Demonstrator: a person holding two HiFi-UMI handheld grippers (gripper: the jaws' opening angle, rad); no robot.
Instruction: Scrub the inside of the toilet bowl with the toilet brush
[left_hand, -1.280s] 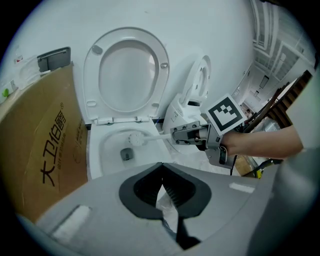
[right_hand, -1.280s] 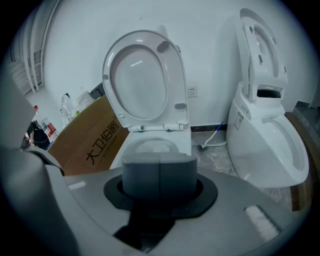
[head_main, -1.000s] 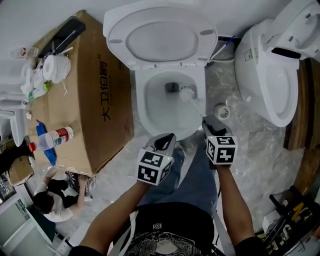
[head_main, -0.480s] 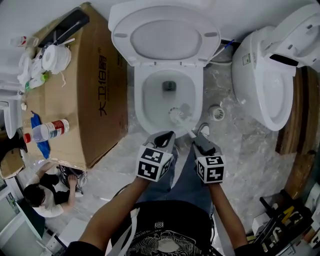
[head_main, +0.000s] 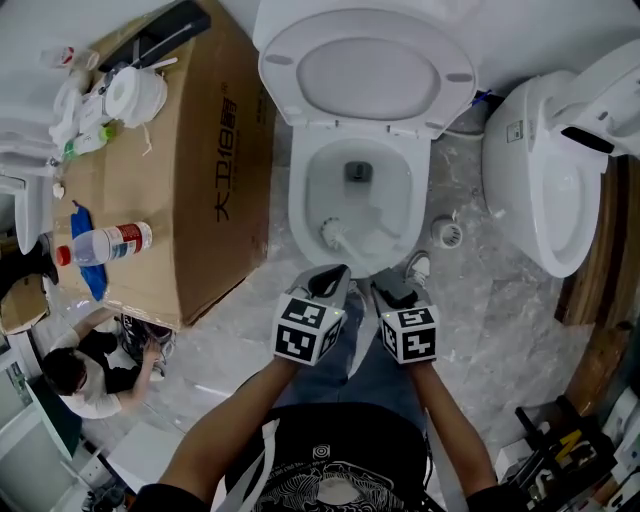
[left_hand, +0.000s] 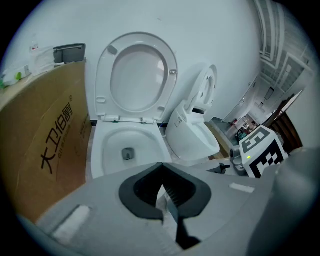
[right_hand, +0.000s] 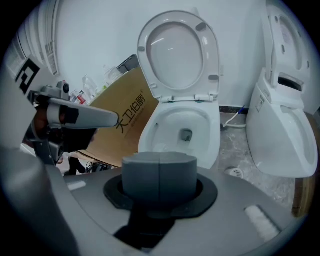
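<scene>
Grey marbled floor tiles (head_main: 500, 330) cover this small white-walled room. At 12 o'clock in the head view a white ceramic toilet bowl (head_main: 300, 205) stands against the wall, its white oval seat and lid (head_main: 365, 70) raised upright. The white toilet brush (head_main: 333, 236) lies inside the bowl. Its bristled head rests on the inner wall at the bowl's 7 o'clock, well short of the dark outlet (head_main: 358, 172), and its handle slants back toward 5 o'clock.

The right gripper (head_main: 385, 287) sits just over the bowl's near rim with its fingers clenched on that handle. In the right gripper view (right_hand: 160, 180) the two halves meet along a single seam. The left gripper (head_main: 330, 283) hovers just beside it at the rim. Its fingers are pressed together at the tips with nothing between them, as the left gripper view (left_hand: 161, 172) shows.

At 9 o'clock a brown cardboard-box table (head_main: 215, 150) printed with red characters stands touching the bowl's side. It carries a clear plastic bottle with a red label (head_main: 100, 243) lying on its side and a blue cloth (head_main: 88, 275). At 3 o'clock a second white toilet (head_main: 545, 190) rests apart, with a round floor drain (head_main: 447, 235) between the two. A crouching person (head_main: 85, 375) is at 8 o'clock.
</scene>
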